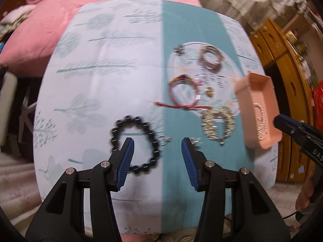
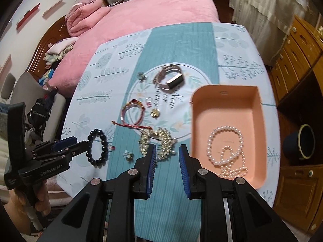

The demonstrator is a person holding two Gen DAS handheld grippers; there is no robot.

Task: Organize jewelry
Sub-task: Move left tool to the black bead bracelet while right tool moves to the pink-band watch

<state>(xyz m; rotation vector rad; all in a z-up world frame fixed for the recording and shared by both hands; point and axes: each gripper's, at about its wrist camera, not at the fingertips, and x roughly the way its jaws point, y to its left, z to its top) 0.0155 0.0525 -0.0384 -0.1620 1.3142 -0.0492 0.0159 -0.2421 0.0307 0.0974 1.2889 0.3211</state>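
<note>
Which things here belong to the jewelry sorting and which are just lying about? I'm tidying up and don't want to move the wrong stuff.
Part of the job:
pink tray
pearl necklace
black bead bracelet
red cord bracelet
silver chain bracelet
brown strap bracelet

Just lying about:
pink blanket
grey chair
wooden drawers

Left wrist view motion-blurred; small charm (image 1: 209, 92) unreadable; black bead bracelet (image 1: 134, 144) partly behind claw.

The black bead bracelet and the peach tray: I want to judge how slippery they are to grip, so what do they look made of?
Black bead bracelet: glossy round beads with bright glints, likely polished stone or glass; cannot tell which. Peach tray: matte, smooth moulded walls with rounded corners, apparently plastic.
</note>
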